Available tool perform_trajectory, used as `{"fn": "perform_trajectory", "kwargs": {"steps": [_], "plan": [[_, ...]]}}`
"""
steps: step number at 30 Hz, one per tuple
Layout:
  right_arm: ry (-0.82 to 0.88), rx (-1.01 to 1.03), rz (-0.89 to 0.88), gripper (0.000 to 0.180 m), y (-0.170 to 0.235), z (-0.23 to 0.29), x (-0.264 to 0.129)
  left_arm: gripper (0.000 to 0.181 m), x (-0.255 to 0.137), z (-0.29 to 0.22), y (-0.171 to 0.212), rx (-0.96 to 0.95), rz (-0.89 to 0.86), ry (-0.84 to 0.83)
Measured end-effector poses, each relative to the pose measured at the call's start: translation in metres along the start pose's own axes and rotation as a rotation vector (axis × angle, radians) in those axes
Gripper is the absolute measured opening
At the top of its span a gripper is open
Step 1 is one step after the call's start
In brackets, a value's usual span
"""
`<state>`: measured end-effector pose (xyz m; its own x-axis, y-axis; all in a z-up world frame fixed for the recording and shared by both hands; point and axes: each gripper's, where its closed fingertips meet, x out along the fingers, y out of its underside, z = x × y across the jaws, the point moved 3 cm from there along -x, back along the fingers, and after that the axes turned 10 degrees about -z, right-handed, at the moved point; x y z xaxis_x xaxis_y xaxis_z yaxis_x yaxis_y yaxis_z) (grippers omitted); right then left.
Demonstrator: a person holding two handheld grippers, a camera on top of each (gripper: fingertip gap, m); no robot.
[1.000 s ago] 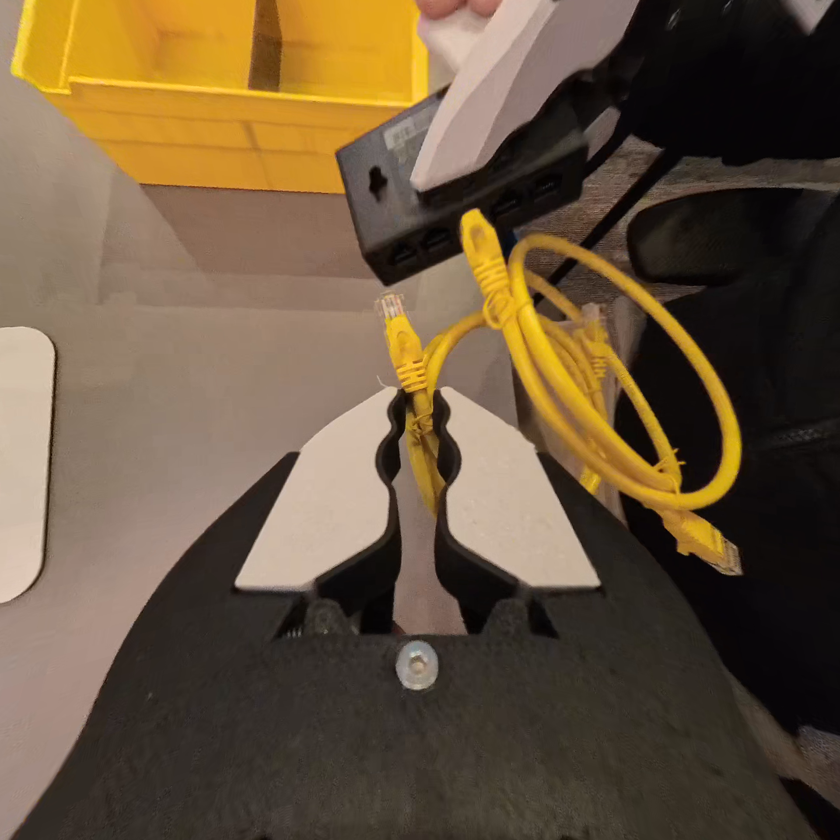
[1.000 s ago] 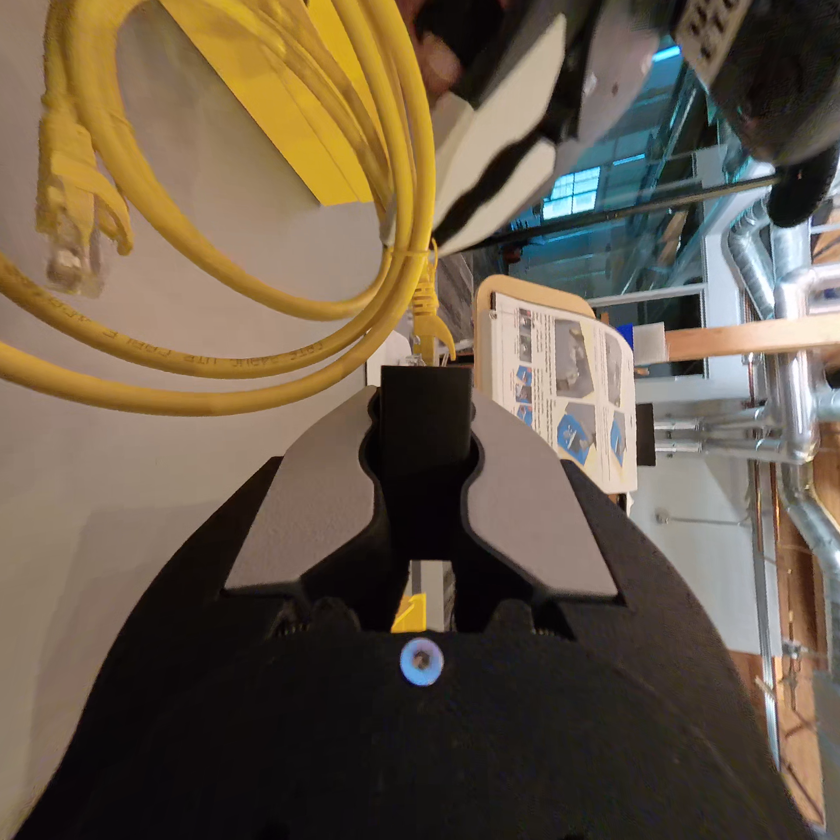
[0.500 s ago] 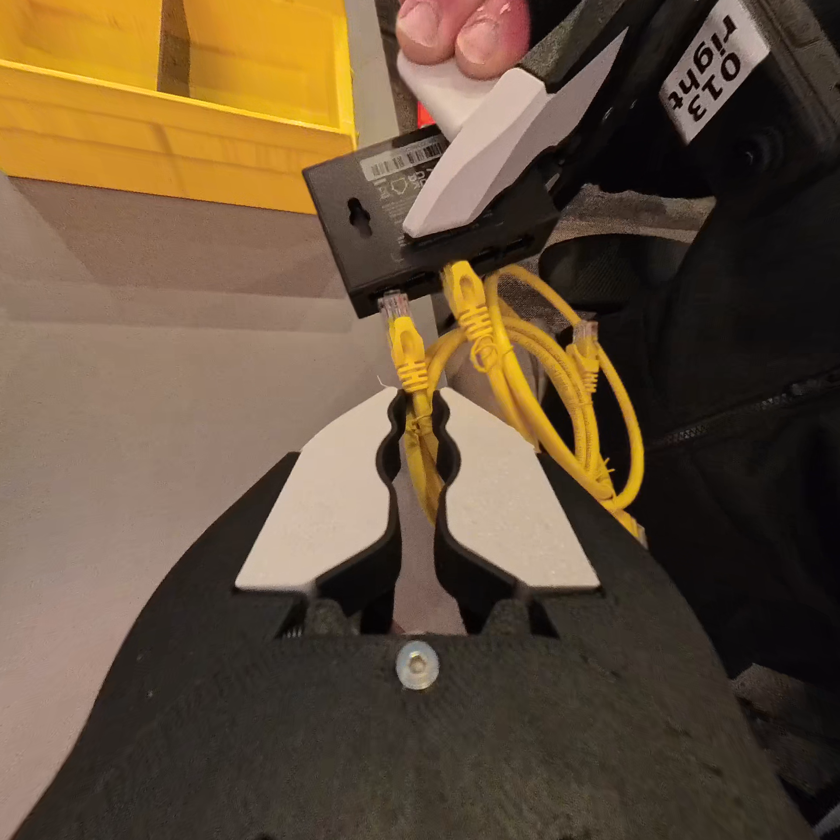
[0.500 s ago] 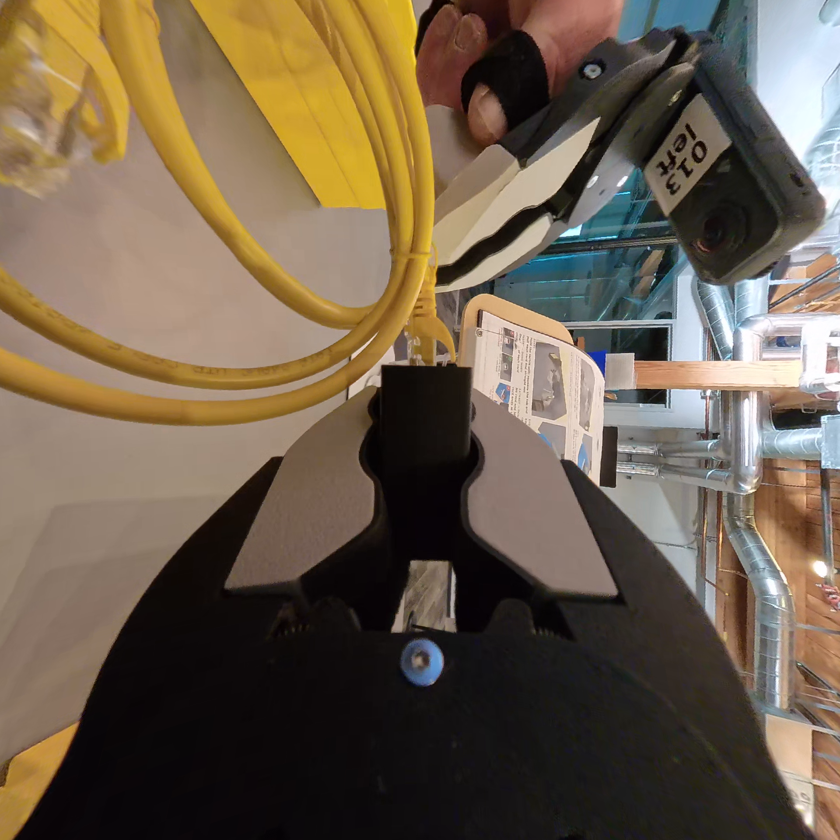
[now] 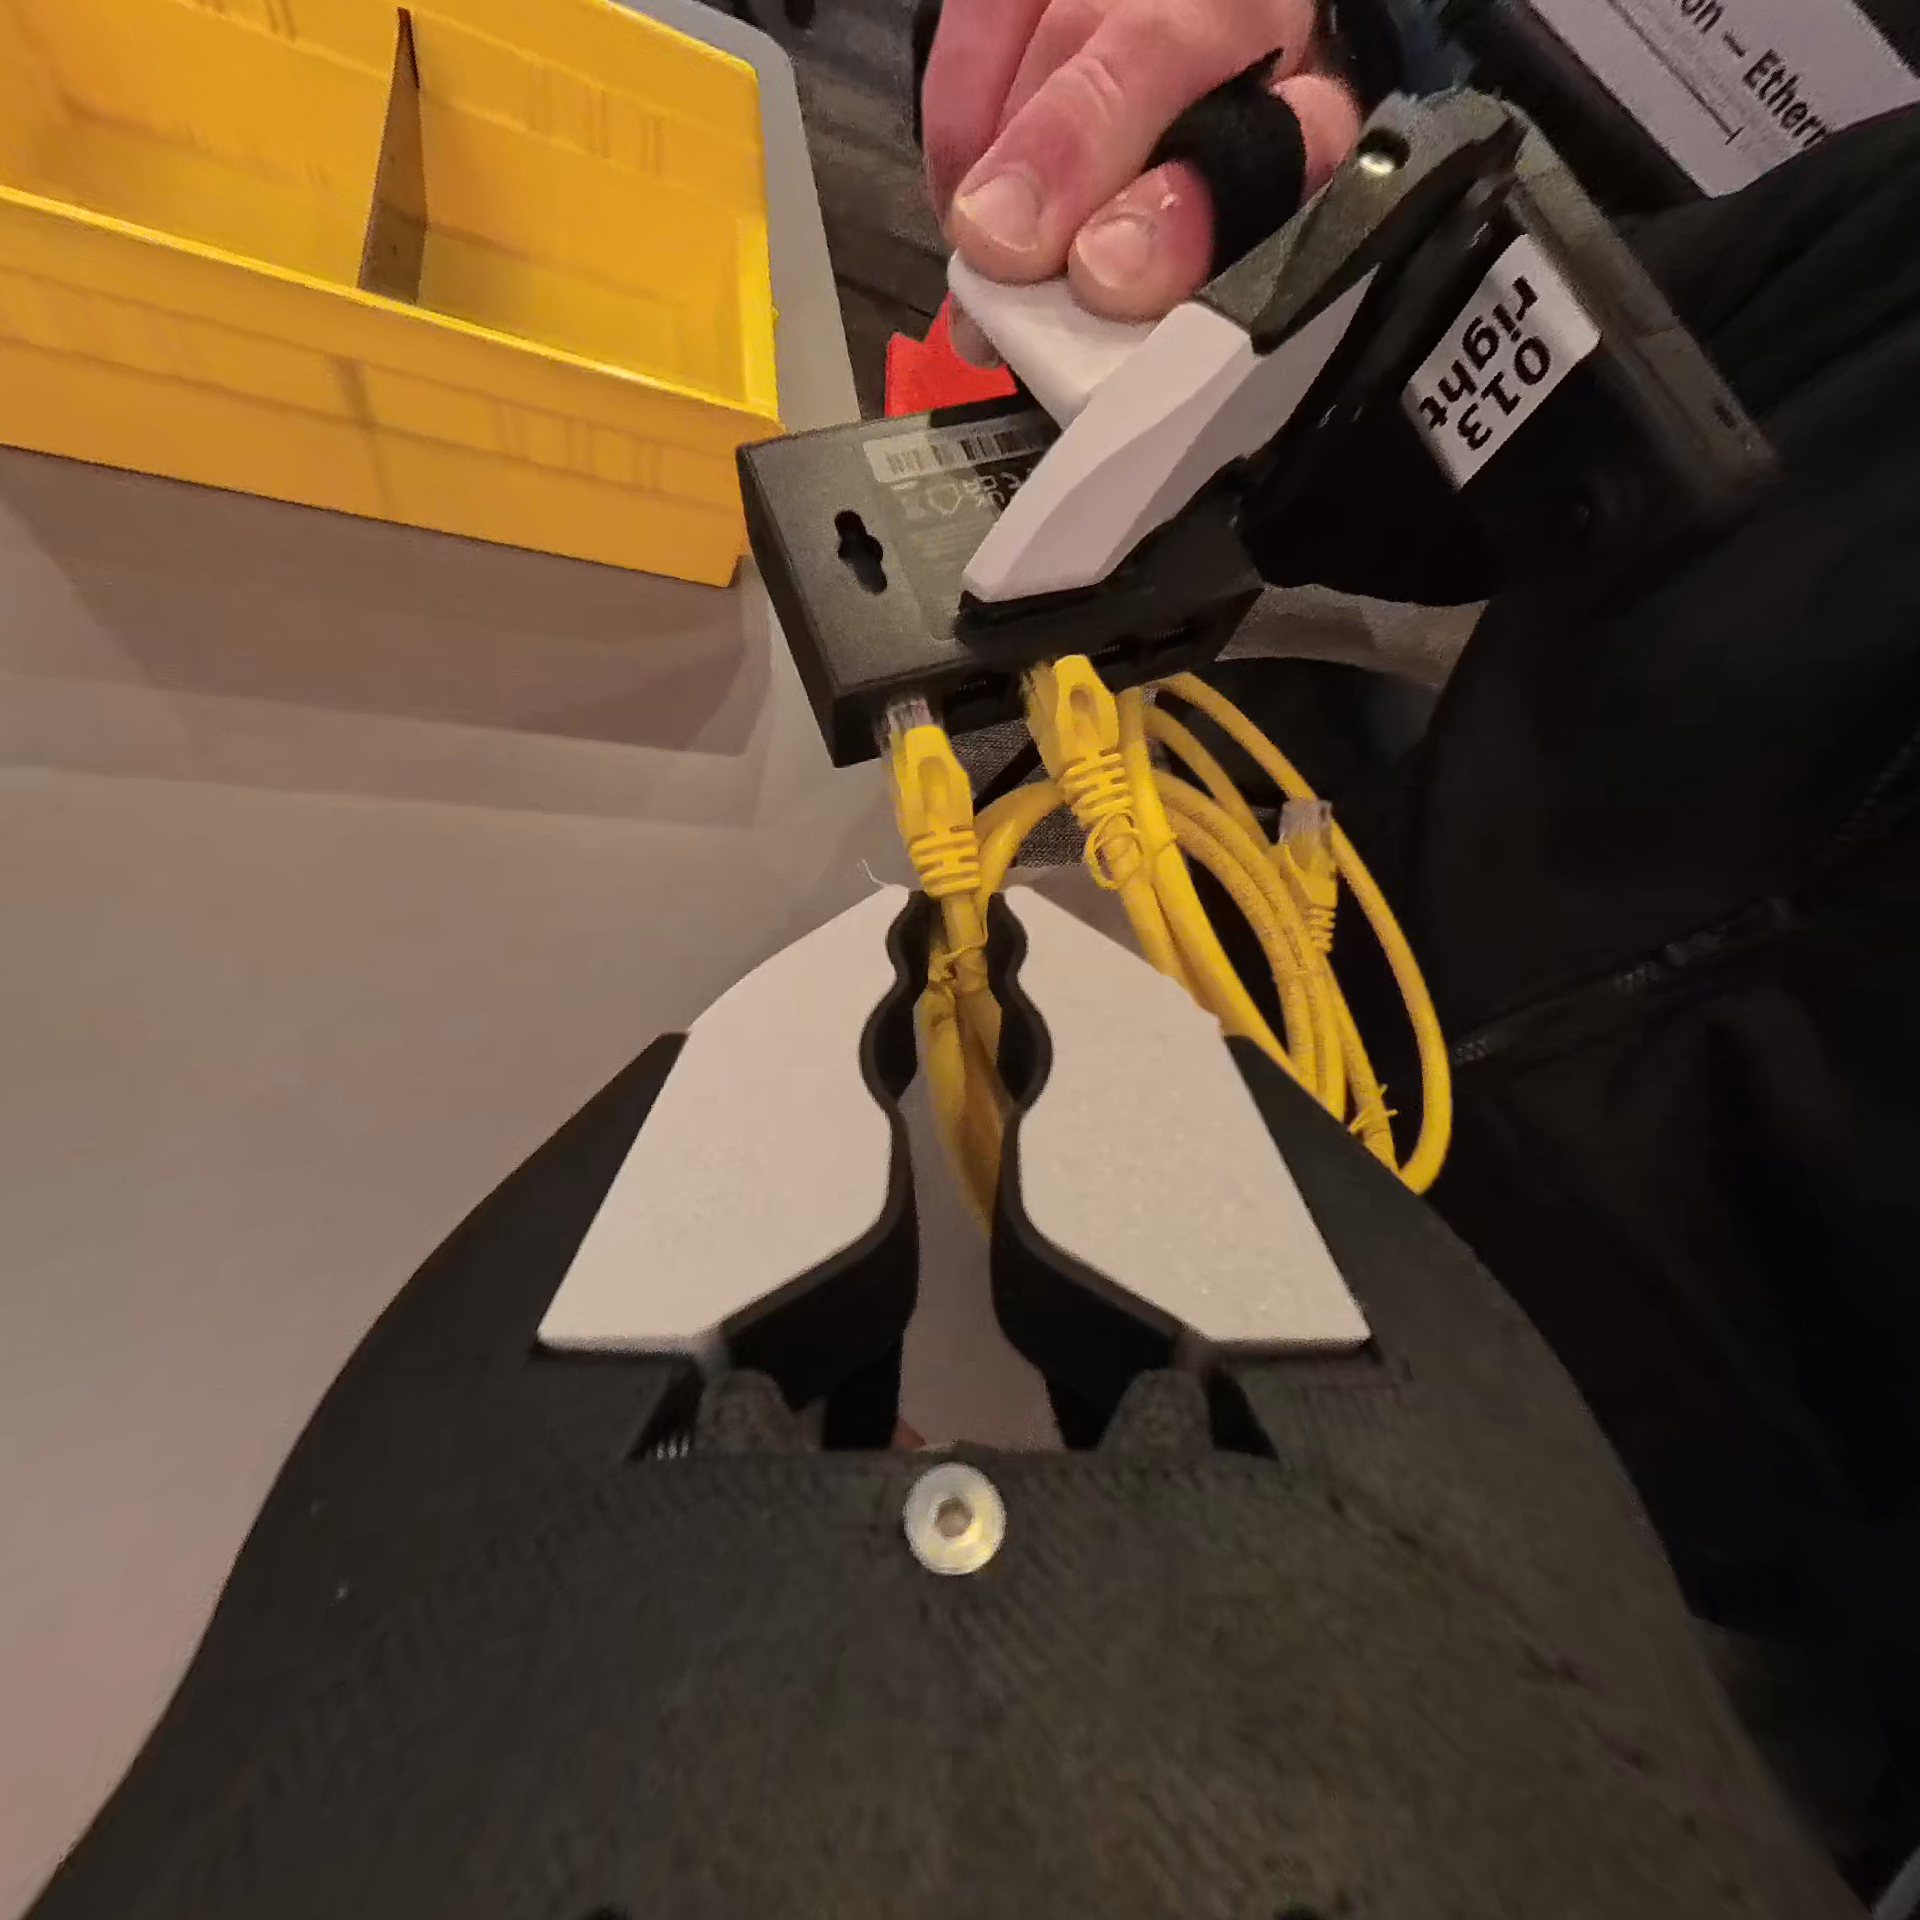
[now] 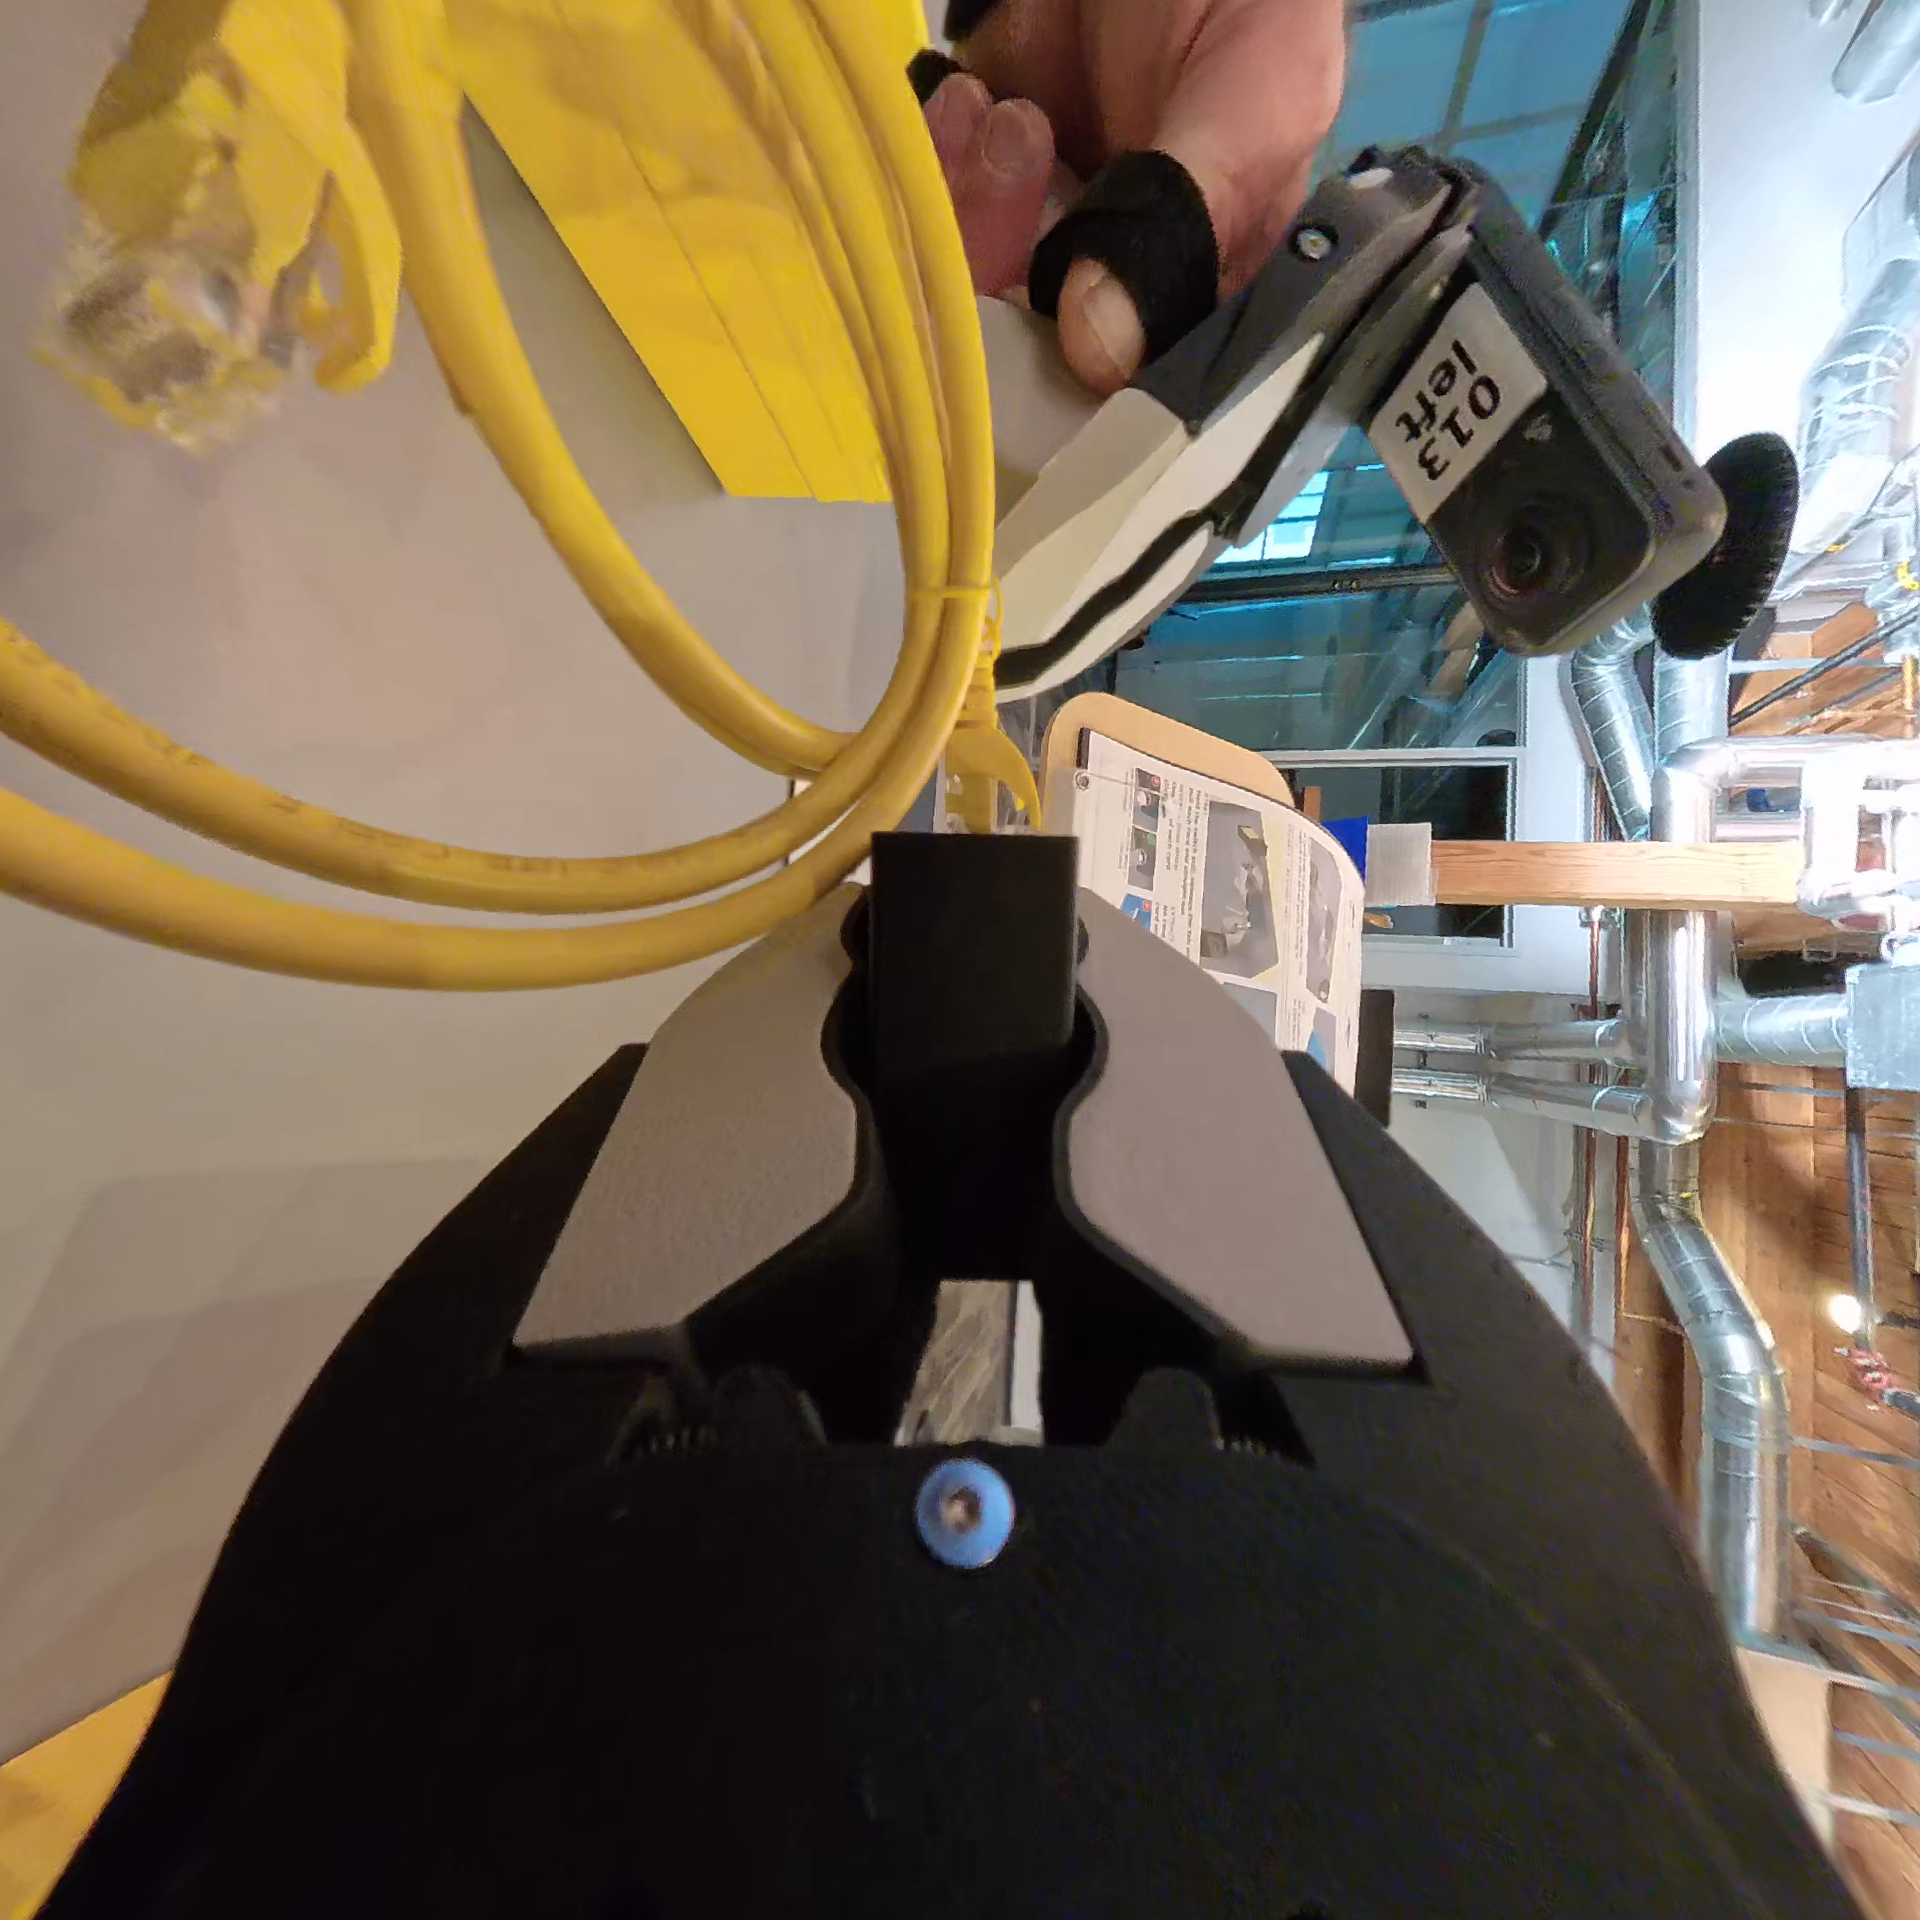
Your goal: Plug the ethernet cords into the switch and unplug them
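My left gripper (image 5: 958, 914) is shut on a yellow ethernet cord (image 5: 951, 987) just behind its plug (image 5: 928, 784). The clear plug tip sits at the leftmost port of the black switch (image 5: 894, 582), which is held in the air. My right gripper (image 6: 971, 925) is shut on the switch (image 6: 971, 956); it also shows in the left wrist view (image 5: 1101, 520), clamped on the switch from above. A second yellow plug (image 5: 1075, 727) is in a port to the right, and its coiled cord (image 5: 1278, 935) hangs below with a loose plug (image 5: 1307, 842).
A yellow divided bin (image 5: 364, 312) stands on the grey table (image 5: 312, 935) at the back left. A person's hand (image 5: 1081, 156) holds the right gripper, and a dark jacket (image 5: 1662, 935) fills the right side. A board with a printed sheet (image 6: 1216, 894) stands behind the switch. The gap from one gripper's tips to the other's is roughly 5 cm.
The switch and my left gripper have come together. The held plug was apart from the switch a second ago and its tip is now at the leftmost port. The hanging coil swung in closer.
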<state>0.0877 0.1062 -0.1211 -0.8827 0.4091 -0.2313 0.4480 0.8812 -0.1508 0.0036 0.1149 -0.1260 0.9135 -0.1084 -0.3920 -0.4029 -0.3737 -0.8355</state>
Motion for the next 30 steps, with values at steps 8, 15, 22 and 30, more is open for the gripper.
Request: {"fn": "perform_trajectory", "kwargs": {"steps": [8, 15, 22, 30], "plan": [[-0.013, 0.026, -0.03, 0.028, -0.003, 0.0, 0.001, 0.01, 0.004, -0.001, -0.001, -0.002, 0.011, 0.004], [0.028, 0.121, -0.047, 0.029, -0.003, -0.007, 0.004, 0.01, -0.002, -0.001, -0.008, 0.033, -0.039, -0.015], [0.06, 0.175, 0.037, 0.034, 0.008, -0.014, 0.007, 0.01, -0.003, -0.001, -0.012, 0.081, -0.026, -0.052], [0.048, 0.166, 0.104, 0.034, 0.017, -0.016, 0.007, 0.01, -0.002, -0.003, -0.017, 0.11, -0.016, -0.046]]}}
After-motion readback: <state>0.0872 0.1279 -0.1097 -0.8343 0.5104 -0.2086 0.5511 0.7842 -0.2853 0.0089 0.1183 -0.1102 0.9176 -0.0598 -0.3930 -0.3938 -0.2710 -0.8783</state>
